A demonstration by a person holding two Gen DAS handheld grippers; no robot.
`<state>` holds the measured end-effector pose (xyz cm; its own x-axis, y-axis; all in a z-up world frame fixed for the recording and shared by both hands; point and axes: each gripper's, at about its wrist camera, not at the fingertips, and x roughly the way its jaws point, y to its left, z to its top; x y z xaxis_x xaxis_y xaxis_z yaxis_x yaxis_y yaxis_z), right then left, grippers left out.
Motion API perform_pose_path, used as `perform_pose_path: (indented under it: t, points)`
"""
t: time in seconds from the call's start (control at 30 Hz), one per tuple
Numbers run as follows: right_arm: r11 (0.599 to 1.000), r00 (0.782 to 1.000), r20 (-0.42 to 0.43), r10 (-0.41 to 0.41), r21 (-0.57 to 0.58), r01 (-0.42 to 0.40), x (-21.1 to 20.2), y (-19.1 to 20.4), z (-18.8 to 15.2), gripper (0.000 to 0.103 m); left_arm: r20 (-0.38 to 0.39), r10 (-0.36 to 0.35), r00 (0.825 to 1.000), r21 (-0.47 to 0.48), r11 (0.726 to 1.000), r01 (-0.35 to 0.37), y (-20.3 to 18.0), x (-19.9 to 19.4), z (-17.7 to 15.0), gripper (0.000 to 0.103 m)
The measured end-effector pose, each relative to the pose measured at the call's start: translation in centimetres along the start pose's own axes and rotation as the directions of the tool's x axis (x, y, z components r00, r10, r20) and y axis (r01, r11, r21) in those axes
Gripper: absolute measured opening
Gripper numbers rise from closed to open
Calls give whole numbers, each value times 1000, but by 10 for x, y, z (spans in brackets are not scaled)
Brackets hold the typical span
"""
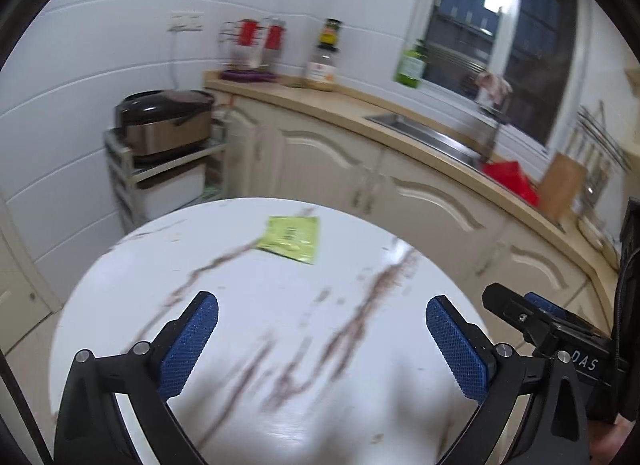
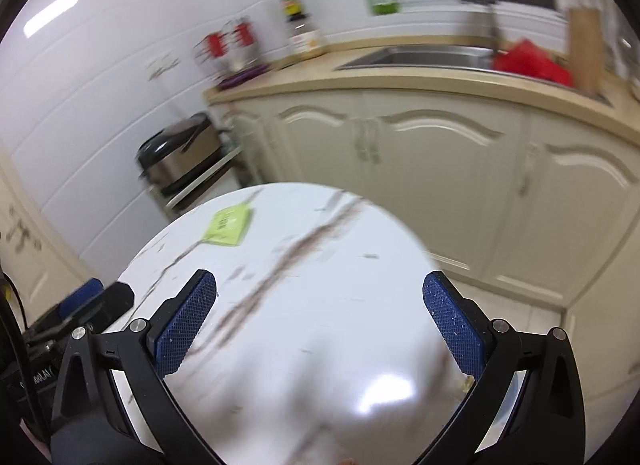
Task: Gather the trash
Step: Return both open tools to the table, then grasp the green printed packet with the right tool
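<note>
1. Left tongs (image 1: 322,317) hover over the near part of the round white marble-veined table (image 1: 248,345), blue pads spread wide apart, nothing between them.
2. Right tongs (image 2: 319,293) hang above the same table (image 2: 320,325), also spread wide and empty.
3. The trash is a flat yellow-green packet (image 1: 291,239), lying on the table close to its far edge, well ahead of both pairs of tongs; from the right wrist camera the packet (image 2: 227,224) sits toward the far-left edge.
4. In the left view, the right tongs' black body shows at the right edge, just beside the left tongs.
5. Beyond the table runs a kitchen counter (image 1: 340,103) with cream cabinet doors beneath and a steel sink (image 1: 424,133) set into it.
6. Something red (image 1: 512,181) lies on the counter by the sink; a wooden board (image 1: 560,191) leans just past it.
7. A tall sauce bottle (image 1: 324,57) stands on the counter against the wall, and a green bottle (image 1: 412,65) stands by the window.
8. A dark-lidded cooker (image 1: 166,121) sits on a small shelf rack at the counter's left end.
</note>
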<state>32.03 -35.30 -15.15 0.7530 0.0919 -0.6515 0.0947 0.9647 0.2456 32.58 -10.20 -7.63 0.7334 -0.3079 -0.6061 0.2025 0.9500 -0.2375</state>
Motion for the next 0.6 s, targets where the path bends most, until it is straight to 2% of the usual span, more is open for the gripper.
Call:
perform_pose_path:
  t: [0.23,0.4,0.6]
  points:
    - [992,997,-79,20,-123,-29,61,76,6,103,8,89,996,-116,989,-87,68,-16,-8,102]
    - [981,990,-140,5,-193,-32,117,111,12,103,-28,126,992,-169,977,-129,102,7,3,102]
    - [977,979,-204,-19,-213,-25,183,128,20,103,-69,145,987,-187,970,-155,115,46,24,102]
